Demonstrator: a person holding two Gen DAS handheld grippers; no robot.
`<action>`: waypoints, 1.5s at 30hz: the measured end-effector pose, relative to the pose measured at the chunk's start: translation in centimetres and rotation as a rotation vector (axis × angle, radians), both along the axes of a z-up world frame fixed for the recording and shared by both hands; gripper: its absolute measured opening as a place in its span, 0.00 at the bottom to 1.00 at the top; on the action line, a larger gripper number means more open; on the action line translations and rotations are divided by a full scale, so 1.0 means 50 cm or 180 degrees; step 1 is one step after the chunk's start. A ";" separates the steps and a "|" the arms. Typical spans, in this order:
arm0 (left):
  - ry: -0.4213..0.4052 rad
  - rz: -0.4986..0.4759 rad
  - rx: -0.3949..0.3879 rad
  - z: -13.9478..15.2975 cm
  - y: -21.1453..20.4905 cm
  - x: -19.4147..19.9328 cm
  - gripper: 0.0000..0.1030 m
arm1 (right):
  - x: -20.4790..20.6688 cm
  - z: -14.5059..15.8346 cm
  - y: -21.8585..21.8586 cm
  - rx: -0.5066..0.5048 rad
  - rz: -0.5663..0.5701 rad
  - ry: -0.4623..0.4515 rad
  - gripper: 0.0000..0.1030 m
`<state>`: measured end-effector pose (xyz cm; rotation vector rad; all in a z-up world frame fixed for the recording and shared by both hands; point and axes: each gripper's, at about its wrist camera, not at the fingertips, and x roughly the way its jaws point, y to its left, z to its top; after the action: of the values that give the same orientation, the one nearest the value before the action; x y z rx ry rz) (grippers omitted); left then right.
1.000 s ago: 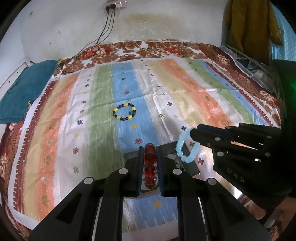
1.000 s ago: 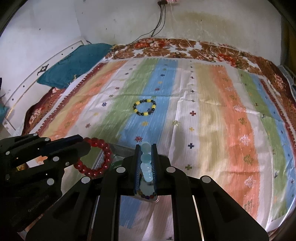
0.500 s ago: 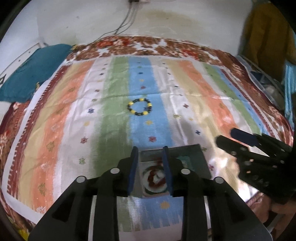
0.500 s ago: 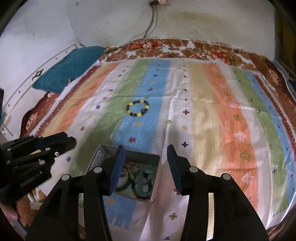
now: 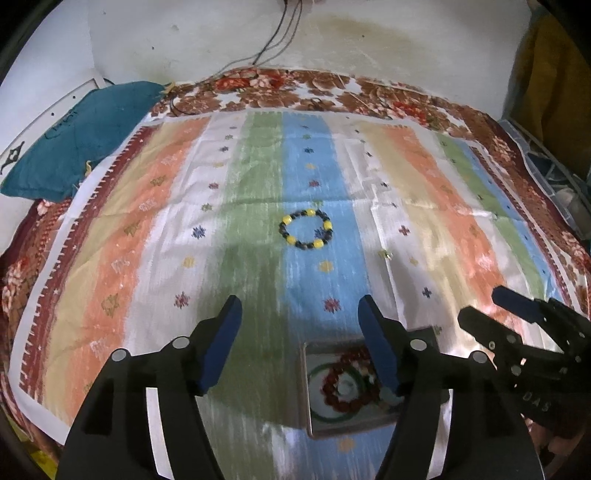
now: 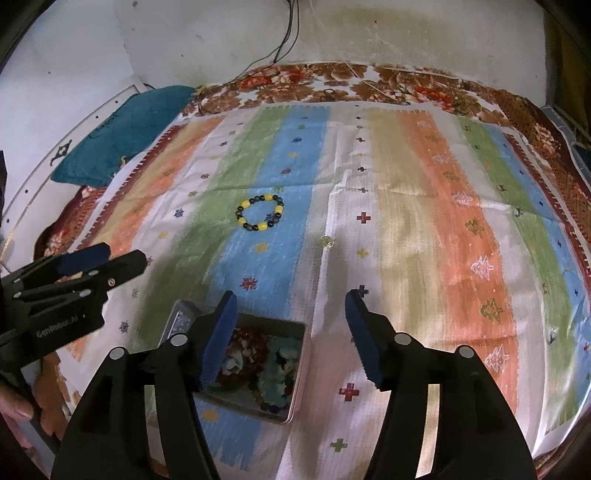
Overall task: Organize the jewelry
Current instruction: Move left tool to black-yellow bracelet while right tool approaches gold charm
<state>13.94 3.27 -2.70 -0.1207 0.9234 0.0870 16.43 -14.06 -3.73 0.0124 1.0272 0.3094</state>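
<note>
A yellow-and-dark bead bracelet (image 5: 306,229) (image 6: 260,213) lies alone on the blue stripe of the striped cloth. Nearer to me a shallow metal tray (image 5: 308,398) (image 6: 295,376) holds a red bead bracelet (image 5: 341,391), a green bangle (image 5: 317,406) and pale blue beads (image 6: 280,354) among others. My left gripper (image 5: 299,314) hangs over the cloth left of the tray, jaws opening with nothing between them. My right gripper (image 6: 290,306) hovers over the tray's right edge, jaws also opening and empty. A small clear bead (image 6: 327,241) (image 5: 385,254) rests on the white stripe.
A teal pillow (image 5: 74,140) lies at the far left by the white wall. Cables (image 5: 280,33) hang down the wall. A floral bedspread (image 5: 332,88) borders the striped cloth (image 5: 424,192). Yellow fabric (image 5: 554,74) hangs at the right.
Both grippers opened: the left let go the red bracelet, the right the pale blue one. Both bracelets now lie in the tray. The left gripper shifted left, off the tray.
</note>
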 end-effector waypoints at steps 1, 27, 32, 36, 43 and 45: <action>-0.0015 0.0023 0.0001 0.002 0.002 0.007 0.68 | 0.008 -0.002 -0.001 0.0000 -0.0010 0.0011 0.61; 0.0281 0.0048 -0.0286 -0.062 0.031 0.145 0.70 | 0.109 -0.065 0.008 -0.0071 -0.0069 0.0250 0.68; 0.0294 0.0047 -0.0221 -0.070 0.024 0.163 0.70 | 0.127 -0.079 0.015 -0.0120 -0.0067 0.0276 0.68; 0.0336 0.0051 -0.0192 -0.083 0.028 0.178 0.70 | 0.137 -0.090 0.017 -0.0137 -0.0067 0.0308 0.68; 0.0416 0.0099 -0.0230 -0.104 0.043 0.203 0.70 | 0.156 -0.107 0.024 -0.0166 -0.0063 0.0347 0.68; 0.0442 0.0081 -0.0355 -0.106 0.047 0.210 0.70 | 0.162 -0.112 0.025 -0.0174 -0.0059 0.0358 0.68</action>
<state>24.43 5.61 -7.99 -0.2323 1.0658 0.0680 24.54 -12.80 -9.34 -0.0101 1.1462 0.2659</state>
